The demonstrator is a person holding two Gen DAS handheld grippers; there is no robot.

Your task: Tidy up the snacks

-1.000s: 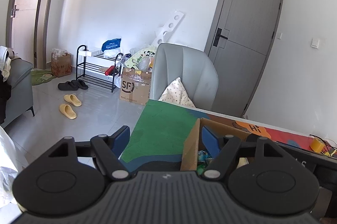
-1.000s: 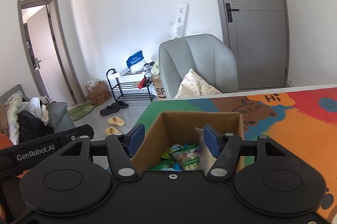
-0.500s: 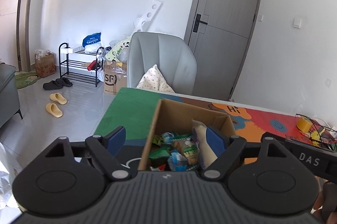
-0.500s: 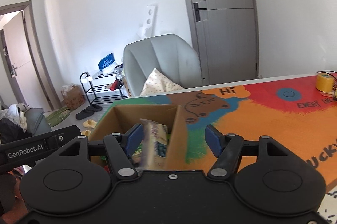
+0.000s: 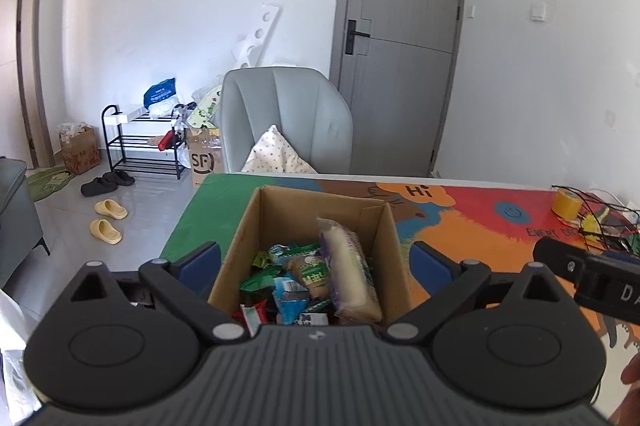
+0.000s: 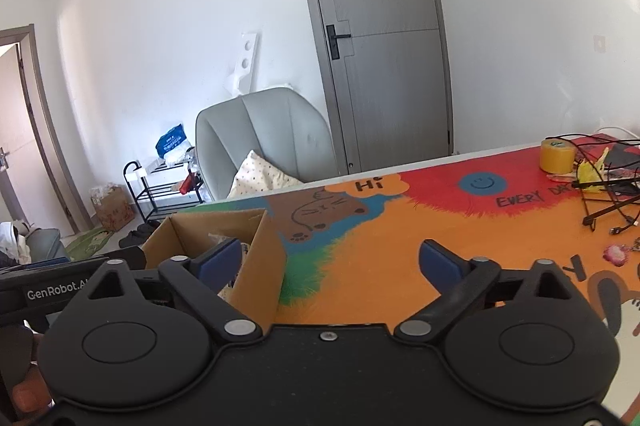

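Note:
An open cardboard box (image 5: 384, 226) stands on the colourful table mat (image 5: 460, 238) near its left end. Several snack packets fill it, among them a long pale packet (image 5: 348, 266) leaning on the right wall and green ones (image 5: 260, 280). My left gripper (image 5: 316, 262) hovers just behind the box. Its jaws are opening wide, with the box between them but untouched. My right gripper (image 6: 330, 264) is to the right of the box (image 6: 256, 266). Its jaws are also opening, and only the mat (image 6: 380, 246) shows between them.
A yellow tape roll (image 6: 557, 155) and a tangle of black cables (image 6: 608, 201) lie at the mat's far right, with a small pink item (image 6: 614, 253) nearer. A grey chair (image 5: 284, 117) with a cushion stands behind the table. The floor drops off left of the box.
Both grippers have swung to the right and their jaws have widened. The long packet that was at the right gripper's fingers now rests in the box, free of them.

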